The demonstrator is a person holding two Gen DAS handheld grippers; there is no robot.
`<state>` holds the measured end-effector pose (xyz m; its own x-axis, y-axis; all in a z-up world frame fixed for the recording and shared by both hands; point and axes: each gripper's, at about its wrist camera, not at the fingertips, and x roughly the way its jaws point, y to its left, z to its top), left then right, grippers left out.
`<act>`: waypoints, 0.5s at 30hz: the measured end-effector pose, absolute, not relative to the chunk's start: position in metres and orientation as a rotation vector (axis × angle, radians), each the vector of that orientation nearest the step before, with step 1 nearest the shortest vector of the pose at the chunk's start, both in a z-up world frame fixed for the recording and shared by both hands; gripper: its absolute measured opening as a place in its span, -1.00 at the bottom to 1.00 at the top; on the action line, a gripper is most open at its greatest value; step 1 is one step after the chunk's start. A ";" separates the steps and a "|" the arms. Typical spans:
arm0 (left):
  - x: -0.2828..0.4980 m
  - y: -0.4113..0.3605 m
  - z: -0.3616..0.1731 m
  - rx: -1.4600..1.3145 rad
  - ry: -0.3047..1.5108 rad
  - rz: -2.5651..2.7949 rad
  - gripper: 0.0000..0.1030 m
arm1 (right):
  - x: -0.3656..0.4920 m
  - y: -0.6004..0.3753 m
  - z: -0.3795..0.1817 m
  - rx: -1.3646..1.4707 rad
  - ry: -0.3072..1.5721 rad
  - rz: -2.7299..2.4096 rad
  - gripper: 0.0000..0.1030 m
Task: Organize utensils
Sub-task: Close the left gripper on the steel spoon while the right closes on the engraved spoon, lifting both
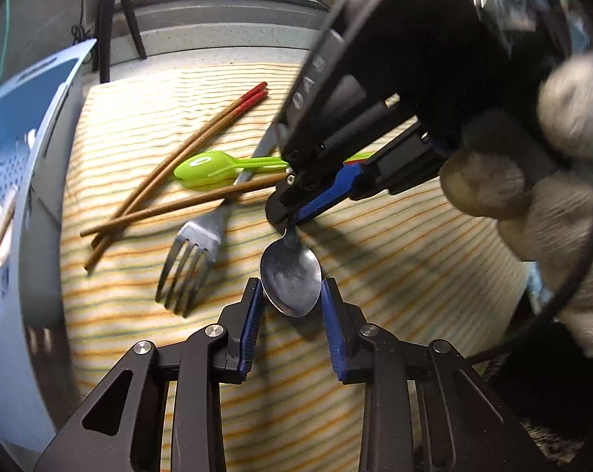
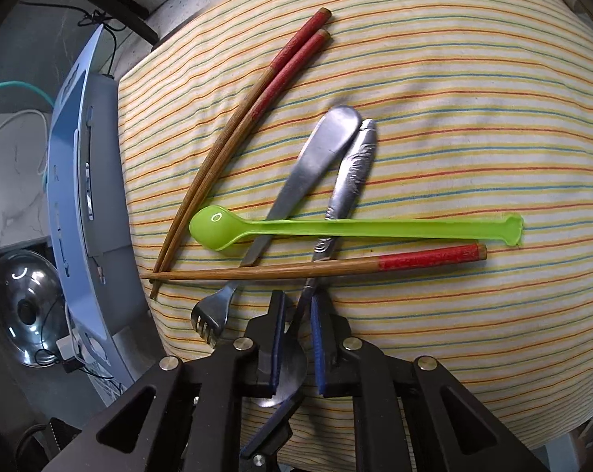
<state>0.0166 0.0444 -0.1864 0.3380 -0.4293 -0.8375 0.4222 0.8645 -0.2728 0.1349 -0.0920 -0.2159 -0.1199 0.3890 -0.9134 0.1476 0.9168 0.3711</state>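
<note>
A metal spoon (image 1: 291,275) lies on the striped cloth (image 1: 394,275); its bowl sits between the blue pads of my left gripper (image 1: 292,295), whose jaws stand apart at the bowl's sides. My right gripper (image 1: 292,212) is shut on the spoon's neck (image 2: 308,295); its midpoint shows in the right wrist view (image 2: 298,306). A metal fork (image 1: 192,259), a green plastic spoon (image 2: 335,228) and three red-tipped chopsticks (image 2: 257,94) lie crossed on the cloth, over the spoon's handle (image 2: 353,169).
A blue plastic basket (image 1: 17,181) stands at the cloth's left edge, also seen in the right wrist view (image 2: 84,196). A gloved hand (image 1: 552,196) holds the right gripper. A tripod (image 1: 111,19) stands behind the table.
</note>
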 end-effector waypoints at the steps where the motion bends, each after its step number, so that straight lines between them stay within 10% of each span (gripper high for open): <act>1: 0.017 0.044 -0.186 -0.009 1.096 -0.558 -0.45 | 0.134 -0.095 -0.217 0.427 1.691 0.221 -0.83; 15: -0.021 0.036 -0.169 0.025 1.131 -0.606 -0.46 | 0.101 -0.136 -0.226 0.747 1.653 0.293 -0.91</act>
